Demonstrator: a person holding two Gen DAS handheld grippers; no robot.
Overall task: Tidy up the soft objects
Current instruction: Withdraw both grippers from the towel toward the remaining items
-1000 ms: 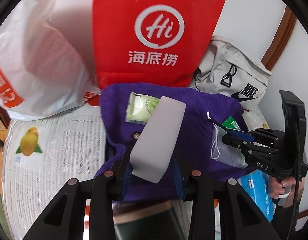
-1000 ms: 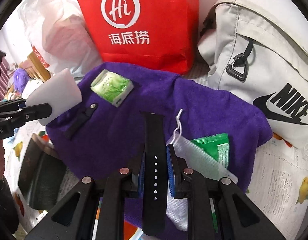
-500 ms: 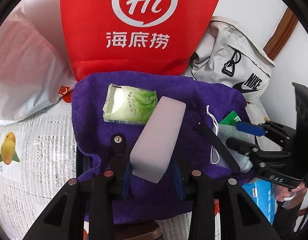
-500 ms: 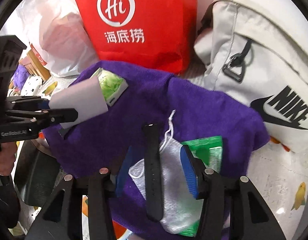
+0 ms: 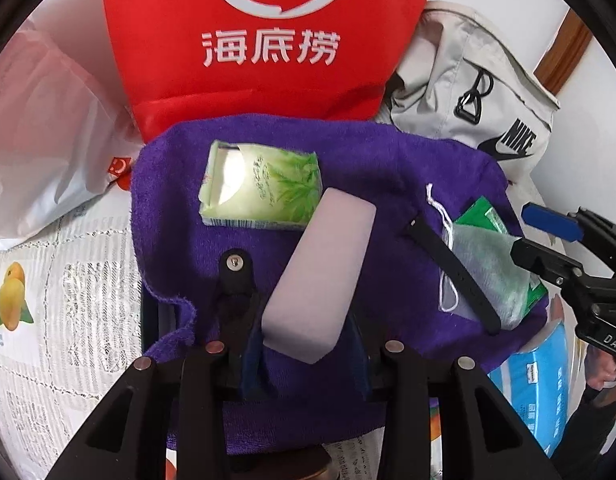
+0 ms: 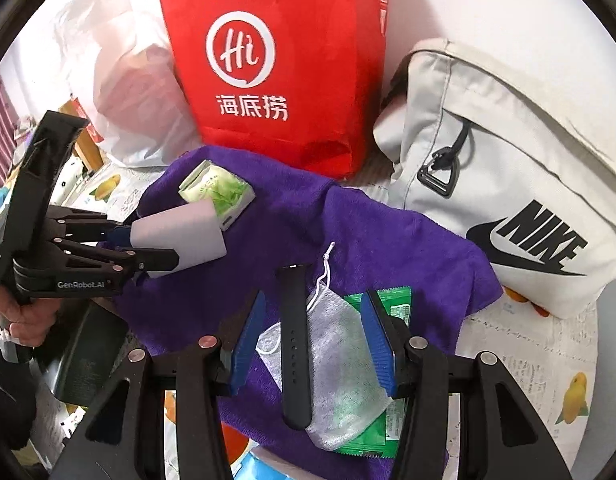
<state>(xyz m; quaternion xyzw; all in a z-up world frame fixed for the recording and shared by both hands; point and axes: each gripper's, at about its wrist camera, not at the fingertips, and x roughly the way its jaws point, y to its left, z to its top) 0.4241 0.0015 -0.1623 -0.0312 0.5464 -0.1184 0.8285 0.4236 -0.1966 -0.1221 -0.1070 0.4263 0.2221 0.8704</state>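
A purple towel (image 5: 372, 160) is spread on the table. My left gripper (image 5: 303, 344) is shut on a pale lilac foam block (image 5: 324, 272) just above the towel; its jaws are easing open, pads still on the block. A green tissue pack (image 5: 263, 188) lies just beyond the block. My right gripper (image 6: 314, 304) hangs open over a black watch strap (image 6: 293, 340), which lies untouched between its fingers. The strap rests across a grey mesh pouch (image 6: 340, 360) and a green packet (image 6: 396, 300). Another black strap piece (image 5: 235, 276) lies by my left finger.
A red paper bag (image 5: 267, 40) stands behind the towel, with a white plastic bag (image 5: 39, 140) to its left and a grey Nike bag (image 6: 508, 200) to its right. A blue tissue pack (image 5: 540, 380) and a dark box (image 6: 87, 360) sit at the towel's near corners.
My right gripper opened and let go of the black strap, which now lies across the mesh pouch. My left gripper sank forward with the foam block, closer to the green tissue pack.
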